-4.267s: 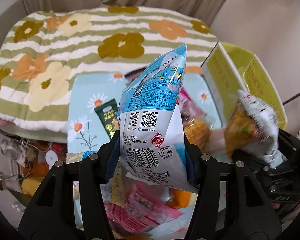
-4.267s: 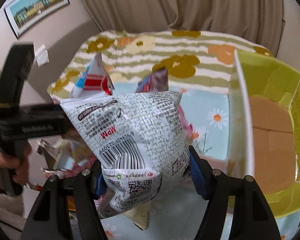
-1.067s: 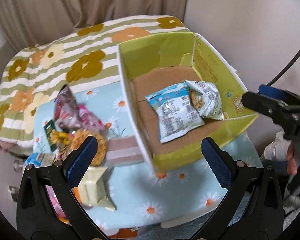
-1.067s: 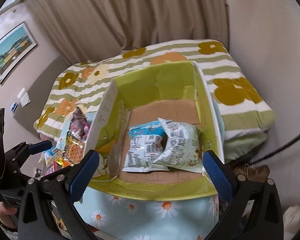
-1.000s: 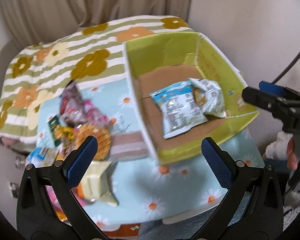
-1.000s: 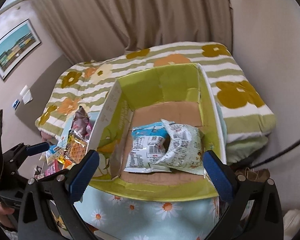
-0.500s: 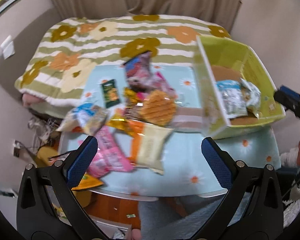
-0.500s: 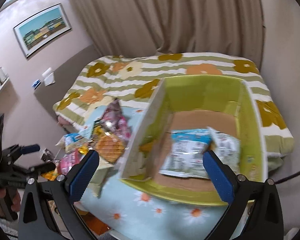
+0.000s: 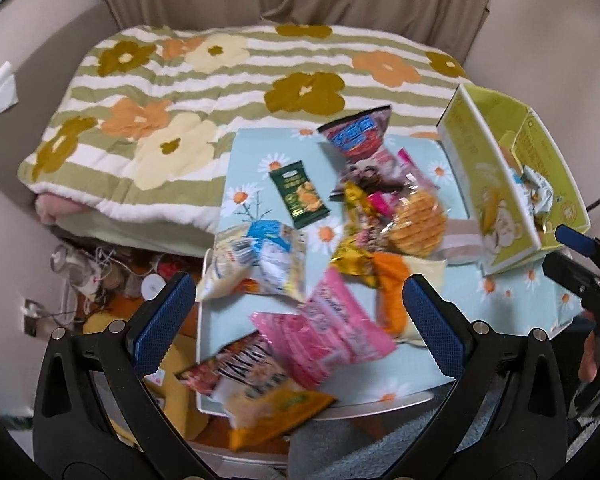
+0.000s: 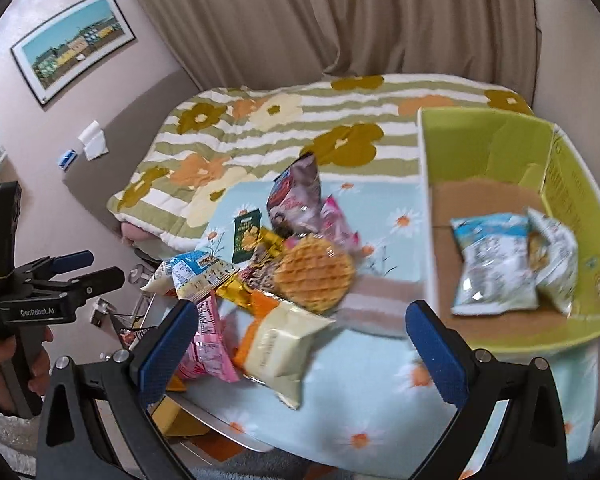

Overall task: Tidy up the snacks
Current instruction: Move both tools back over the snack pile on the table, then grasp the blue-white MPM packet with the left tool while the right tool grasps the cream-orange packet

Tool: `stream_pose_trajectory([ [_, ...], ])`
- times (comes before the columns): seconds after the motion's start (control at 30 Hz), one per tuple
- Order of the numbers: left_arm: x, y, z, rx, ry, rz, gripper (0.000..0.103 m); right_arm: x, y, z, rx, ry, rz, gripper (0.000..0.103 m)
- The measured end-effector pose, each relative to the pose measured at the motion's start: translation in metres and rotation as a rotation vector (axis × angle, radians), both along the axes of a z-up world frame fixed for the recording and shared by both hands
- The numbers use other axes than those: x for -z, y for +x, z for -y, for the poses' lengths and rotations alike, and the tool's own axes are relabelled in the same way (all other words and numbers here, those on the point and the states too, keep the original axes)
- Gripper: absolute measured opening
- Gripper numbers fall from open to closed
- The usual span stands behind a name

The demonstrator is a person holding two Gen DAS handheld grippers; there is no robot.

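- The left gripper (image 9: 298, 312) has its jaws spread wide with nothing between them, held above the pink packet (image 9: 332, 332) at the near end of the snack pile.
- The right gripper (image 10: 300, 338) is likewise wide open and empty, above the cream packet (image 10: 280, 350) and the round waffle pack (image 10: 314, 274).
- The loose snacks lie heaped on the daisy-print table cloth (image 9: 420, 372); a dark green packet (image 9: 300, 194) sits apart at the pile's far left edge.
- Only the right wrist view looks into the green box (image 10: 572, 184): a blue-and-white bag (image 10: 492, 264) and a grey-white bag (image 10: 554, 256) lie touching on its cardboard floor (the left view shows just a sliver of them over the wall).
- Only the left wrist view shows the orange packet (image 9: 276, 412) hanging over the table's near edge.
- Both views are motion-blurred, so packet lettering is unreadable, and lower packets in the heap are partly covered.
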State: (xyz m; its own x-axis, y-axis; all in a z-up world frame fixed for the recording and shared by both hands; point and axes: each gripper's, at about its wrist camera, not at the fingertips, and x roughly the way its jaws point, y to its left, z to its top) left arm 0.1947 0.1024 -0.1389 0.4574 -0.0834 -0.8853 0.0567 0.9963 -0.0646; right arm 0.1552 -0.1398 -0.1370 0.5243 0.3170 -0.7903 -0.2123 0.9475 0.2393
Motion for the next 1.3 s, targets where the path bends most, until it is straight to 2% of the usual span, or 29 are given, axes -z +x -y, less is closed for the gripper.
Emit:
stream_pose_trajectory([
  [0.27,0.065,0.056,-0.035,0.074,-0.084,-0.138,0.103,0.048,0.006,-0.036,0.138,0.003,-0.125,0.103],
  [0.47,0.116,0.088,-0.036,0.100,-0.068,-0.248,0.103,0.086,0.013,-0.042,0.207,0.009,-0.243,0.103],
  [0.63,0.142,0.096,-0.033,0.098,-0.056,-0.295,0.103,0.104,0.020,-0.044,0.215,-0.001,-0.289,0.103],
  [0.77,0.156,0.097,-0.032,0.080,-0.048,-0.319,0.103,0.118,0.027,-0.043,0.224,0.029,-0.322,0.103],
  [0.97,0.162,0.098,-0.030,0.078,-0.033,-0.308,0.103,0.135,0.036,-0.042,0.223,0.061,-0.366,0.103],
  [1.07,0.164,0.097,-0.023,0.099,-0.001,-0.298,0.103,0.139,0.038,-0.044,0.216,0.061,-0.377,0.103],
  [1.2,0.165,0.094,-0.017,0.125,0.032,-0.281,0.091,0.141,0.039,-0.048,0.202,0.050,-0.381,0.103],
  [1.3,0.164,0.092,-0.020,0.131,0.029,-0.275,0.088,0.140,0.041,-0.050,0.199,0.043,-0.377,0.103],
])
